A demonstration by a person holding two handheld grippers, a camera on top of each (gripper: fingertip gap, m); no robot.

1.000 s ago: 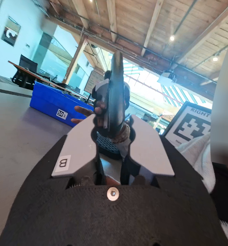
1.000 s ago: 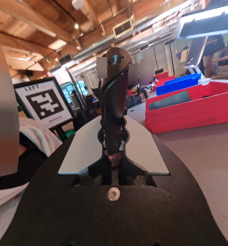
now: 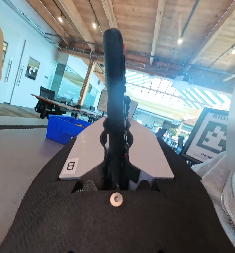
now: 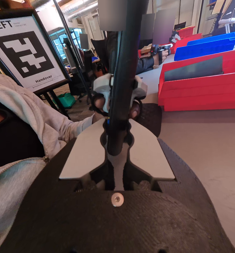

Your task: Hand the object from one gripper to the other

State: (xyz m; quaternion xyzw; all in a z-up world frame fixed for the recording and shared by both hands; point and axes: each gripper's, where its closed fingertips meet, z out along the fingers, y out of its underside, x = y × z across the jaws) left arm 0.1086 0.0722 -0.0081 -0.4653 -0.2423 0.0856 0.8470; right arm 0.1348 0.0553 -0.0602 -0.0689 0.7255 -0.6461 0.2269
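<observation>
Black remote (image 3: 114, 87) upright, clamped between left gripper (image 3: 116, 123) fingers. In the right wrist view, right gripper (image 4: 117, 123) fingers parted around the remote's lower end, no grip. Red bin (image 4: 201, 90) far right on surface (image 4: 203, 143).

The grey tabletop (image 3: 18, 157) lies bare to the left, up to the blue plastic bin (image 3: 62, 128) standing farther out on it. On the other side, a red plastic bin (image 4: 201, 90) walls off the far right of the table (blue bins behind it), with open tabletop nearer. Framed black-and-white marker boards (image 4: 23, 53) and a person's grey hooded jacket (image 4: 36, 113) close in the middle.
</observation>
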